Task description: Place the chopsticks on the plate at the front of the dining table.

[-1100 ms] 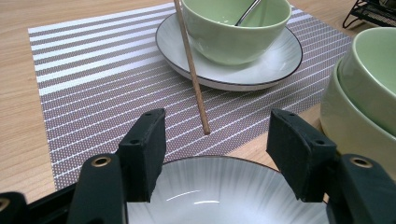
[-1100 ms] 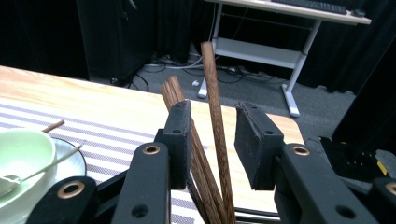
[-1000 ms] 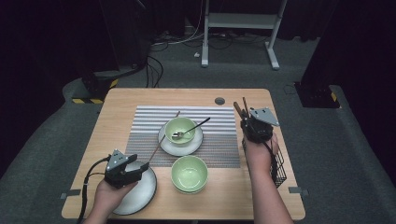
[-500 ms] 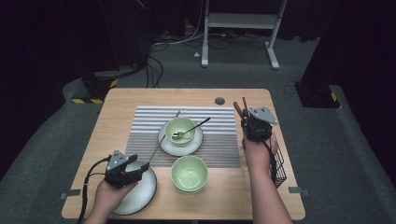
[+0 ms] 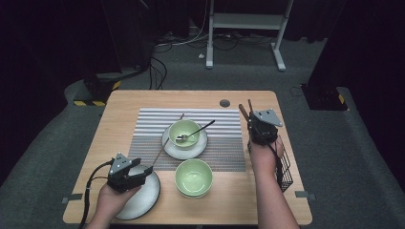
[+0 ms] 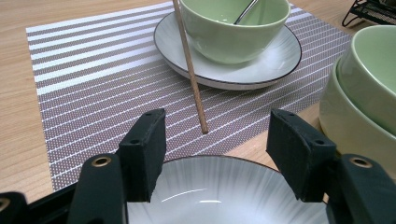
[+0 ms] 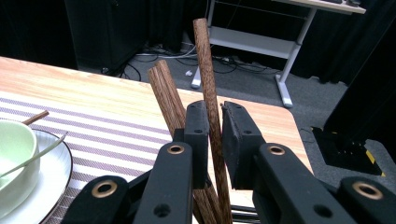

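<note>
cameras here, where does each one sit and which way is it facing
High view: above the near table edge, looking forward and down; both forearms, left hand-held gripper.
Left gripper view: rides that gripper, over a white plate, facing the bowl; open jaws.
Right gripper view: right hand-held gripper closing on a wooden stick.
Shared: the bowl.

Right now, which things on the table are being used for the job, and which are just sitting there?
In use:
- right gripper, fingers closed on one chopstick
- the other chopsticks beside it
- wire basket they stand in

Just sitting there:
- left gripper, open over a white plate
- bowl with spoon on a plate
- empty green bowl
- striped mat
- loose chopstick
</note>
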`<state>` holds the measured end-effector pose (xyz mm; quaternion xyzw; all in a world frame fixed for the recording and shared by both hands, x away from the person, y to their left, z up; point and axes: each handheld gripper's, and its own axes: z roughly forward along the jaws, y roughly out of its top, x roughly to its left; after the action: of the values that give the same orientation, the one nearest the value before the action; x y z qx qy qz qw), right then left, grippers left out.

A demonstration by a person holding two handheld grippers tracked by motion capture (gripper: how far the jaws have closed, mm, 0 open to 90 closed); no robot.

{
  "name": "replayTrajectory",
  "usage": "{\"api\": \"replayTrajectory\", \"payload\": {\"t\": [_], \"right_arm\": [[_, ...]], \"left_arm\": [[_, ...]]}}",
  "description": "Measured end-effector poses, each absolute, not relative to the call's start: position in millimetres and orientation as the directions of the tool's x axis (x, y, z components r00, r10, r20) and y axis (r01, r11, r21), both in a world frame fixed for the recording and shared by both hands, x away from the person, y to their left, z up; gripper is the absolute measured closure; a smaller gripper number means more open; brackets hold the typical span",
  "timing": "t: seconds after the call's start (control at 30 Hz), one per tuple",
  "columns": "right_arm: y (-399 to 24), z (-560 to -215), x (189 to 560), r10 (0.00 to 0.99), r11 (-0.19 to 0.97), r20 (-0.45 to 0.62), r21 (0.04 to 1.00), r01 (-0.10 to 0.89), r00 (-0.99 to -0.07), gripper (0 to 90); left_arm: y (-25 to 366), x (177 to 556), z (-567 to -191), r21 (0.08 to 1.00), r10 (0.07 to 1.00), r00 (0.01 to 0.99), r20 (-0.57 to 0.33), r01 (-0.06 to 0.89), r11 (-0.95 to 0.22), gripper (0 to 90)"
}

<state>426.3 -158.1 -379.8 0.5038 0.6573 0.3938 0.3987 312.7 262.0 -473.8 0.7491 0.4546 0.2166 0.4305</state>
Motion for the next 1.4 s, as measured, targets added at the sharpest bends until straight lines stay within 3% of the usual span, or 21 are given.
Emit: {"api": "replayTrajectory", "payload": {"t": [0.6, 1.4], "right_arm": [[-166, -371, 408, 0.972, 0.210, -0.165, 0.930, 0.300, -0.169, 83.8], [-173, -356, 373, 0.973, 0.160, -0.124, 0.971, 0.178, -0.195, 84.3]], "left_arm": [[259, 313, -475, 0.838, 0.866, 0.496, -0.062, 0.497, -0.225, 37.9], [255, 312, -478, 0.832, 0.862, 0.504, -0.060, 0.503, -0.236, 37.8]]}}
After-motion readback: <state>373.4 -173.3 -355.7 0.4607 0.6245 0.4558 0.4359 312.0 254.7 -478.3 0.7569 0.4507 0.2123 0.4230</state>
